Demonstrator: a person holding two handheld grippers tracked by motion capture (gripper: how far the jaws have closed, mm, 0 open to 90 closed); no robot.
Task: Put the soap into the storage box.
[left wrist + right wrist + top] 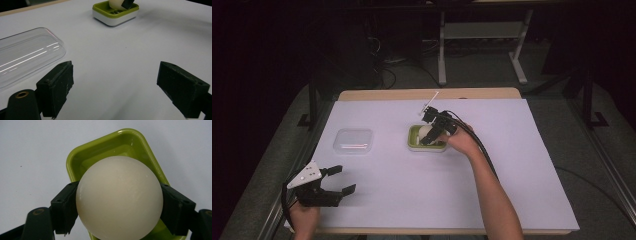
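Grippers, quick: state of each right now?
Left gripper: open, holding nothing, near the clear lid.
Right gripper: closed on the round white soap, over the green soap dish.

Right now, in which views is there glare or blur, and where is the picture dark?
High view: the room behind the table is nearly black, and the white sheet is evenly lit. Left gripper view: bright streaks of glare on the clear lid, and the near fingers look soft. Right gripper view: small highlights on the green dish, while the pale soap is sharp.
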